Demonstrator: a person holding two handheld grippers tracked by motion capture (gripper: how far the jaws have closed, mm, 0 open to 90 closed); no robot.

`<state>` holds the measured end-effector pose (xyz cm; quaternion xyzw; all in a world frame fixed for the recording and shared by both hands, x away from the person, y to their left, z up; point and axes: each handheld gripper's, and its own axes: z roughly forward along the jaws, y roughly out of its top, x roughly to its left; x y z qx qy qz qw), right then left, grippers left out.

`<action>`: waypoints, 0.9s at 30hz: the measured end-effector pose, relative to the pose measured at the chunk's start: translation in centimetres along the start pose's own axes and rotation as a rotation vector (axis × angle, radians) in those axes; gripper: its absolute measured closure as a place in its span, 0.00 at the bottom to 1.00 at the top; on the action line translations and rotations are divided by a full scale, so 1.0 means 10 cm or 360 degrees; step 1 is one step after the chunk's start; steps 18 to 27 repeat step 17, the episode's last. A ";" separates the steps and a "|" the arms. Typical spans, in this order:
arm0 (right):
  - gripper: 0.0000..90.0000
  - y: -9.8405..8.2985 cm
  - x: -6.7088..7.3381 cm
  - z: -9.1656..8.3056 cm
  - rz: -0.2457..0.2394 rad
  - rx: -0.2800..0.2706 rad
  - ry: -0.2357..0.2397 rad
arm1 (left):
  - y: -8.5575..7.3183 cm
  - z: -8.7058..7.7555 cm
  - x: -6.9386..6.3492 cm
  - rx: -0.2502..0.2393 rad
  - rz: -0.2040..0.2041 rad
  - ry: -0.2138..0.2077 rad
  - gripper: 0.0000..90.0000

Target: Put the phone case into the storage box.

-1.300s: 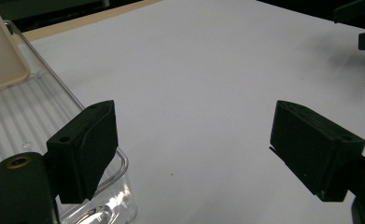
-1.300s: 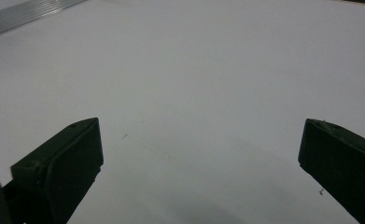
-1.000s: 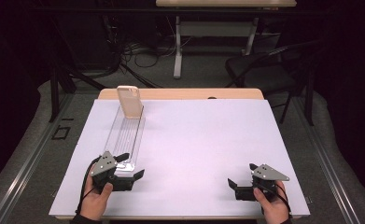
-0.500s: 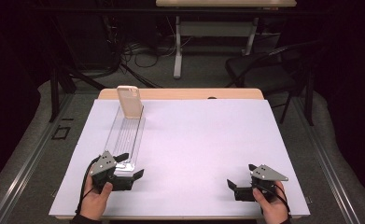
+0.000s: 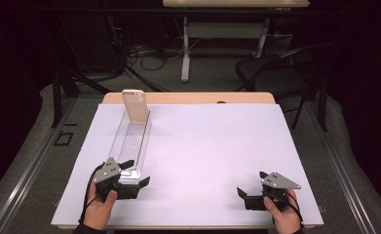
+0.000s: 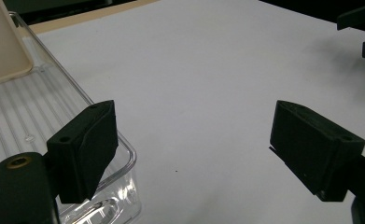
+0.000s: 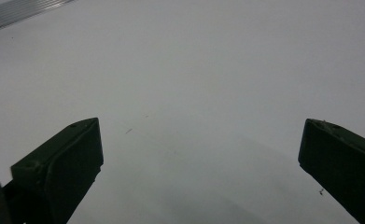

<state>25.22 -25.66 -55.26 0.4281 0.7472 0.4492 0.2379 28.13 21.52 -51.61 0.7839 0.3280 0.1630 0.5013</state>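
A long clear ribbed plastic tray (image 5: pixel 132 141) lies lengthwise on the left of the white table top (image 5: pixel 217 146). A beige flat piece (image 5: pixel 134 106) leans at its far end. My left gripper (image 5: pixel 135 172) sits at the tray's near end, open. In the left gripper view its left jaw stands over the tray's (image 6: pixel 35 107) near corner and the right jaw over bare table, with the beige piece (image 6: pixel 3 46) at the far left. My right gripper (image 5: pixel 251 183) rests open near the front right edge, nothing between its jaws (image 7: pixel 201 135). The tray's end (image 7: pixel 26 10) shows far off.
The table's wooden back edge (image 5: pixel 188 97) shows beyond the white sheet. Behind it stand a dark chair (image 5: pixel 276 73), a second table's leg (image 5: pixel 185 48) and cables (image 5: pixel 144 53) on the floor. The right gripper (image 6: pixel 360 32) shows far off in the left gripper view.
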 end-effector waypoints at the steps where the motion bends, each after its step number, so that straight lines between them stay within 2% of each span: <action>1: 0.00 0.00 0.01 0.00 0.0009 0.0004 0.0000 | 0.00 0.00 0.00 0.0001 -0.0001 0.0003 0.17; 14: 0.00 0.00 0.01 0.01 -0.0001 0.0003 0.0004 | -0.01 0.00 0.01 -0.0001 -0.0028 -0.0001 0.17; 27: 0.00 0.00 0.00 0.01 0.0000 0.0003 0.0004 | -0.01 0.00 0.01 -0.0004 -0.0027 0.0000 0.17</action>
